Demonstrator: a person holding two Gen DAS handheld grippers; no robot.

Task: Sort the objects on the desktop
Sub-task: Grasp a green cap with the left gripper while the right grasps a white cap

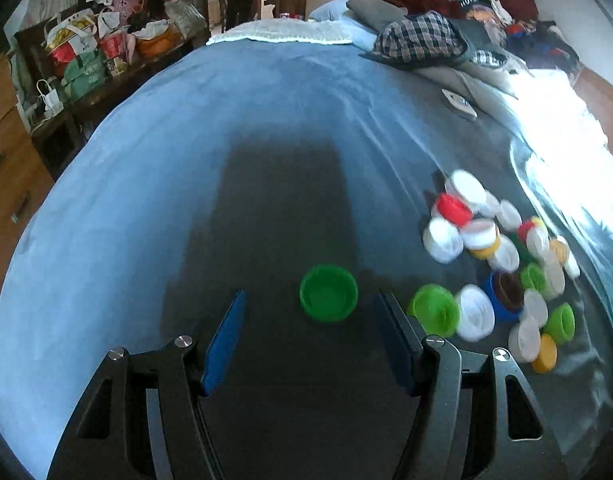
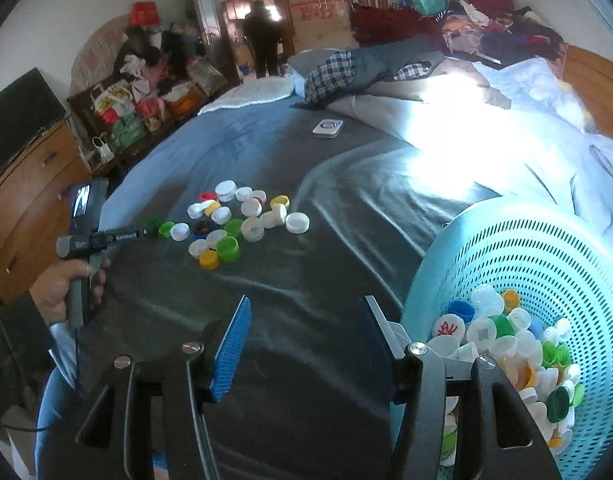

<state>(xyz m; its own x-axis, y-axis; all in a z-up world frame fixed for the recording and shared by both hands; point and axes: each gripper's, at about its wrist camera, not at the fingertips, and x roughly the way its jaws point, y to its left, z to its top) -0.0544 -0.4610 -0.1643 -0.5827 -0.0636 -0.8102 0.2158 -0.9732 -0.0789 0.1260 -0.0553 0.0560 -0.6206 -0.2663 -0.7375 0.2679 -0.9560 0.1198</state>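
Note:
A green bottle cap (image 1: 328, 293) lies open side up on the dark bed cover, just ahead of and between the tips of my left gripper (image 1: 311, 300), which is open and empty. A pile of white, green, yellow, red and blue caps (image 1: 502, 264) lies to its right; the pile also shows in the right wrist view (image 2: 238, 224). My right gripper (image 2: 304, 312) is open and empty above the bed cover, beside a turquoise perforated basket (image 2: 518, 256) holding many caps. The left gripper's body (image 2: 102, 236) appears at the left, held by a hand.
A white flat device (image 2: 327, 128) lies farther back on the bed. Piled clothes and a plaid garment (image 2: 334, 70) cover the bed's far end. A wooden dresser (image 2: 22, 200) and a bench stacked with bags (image 1: 94, 56) stand left. A person (image 2: 262, 36) stands in the doorway.

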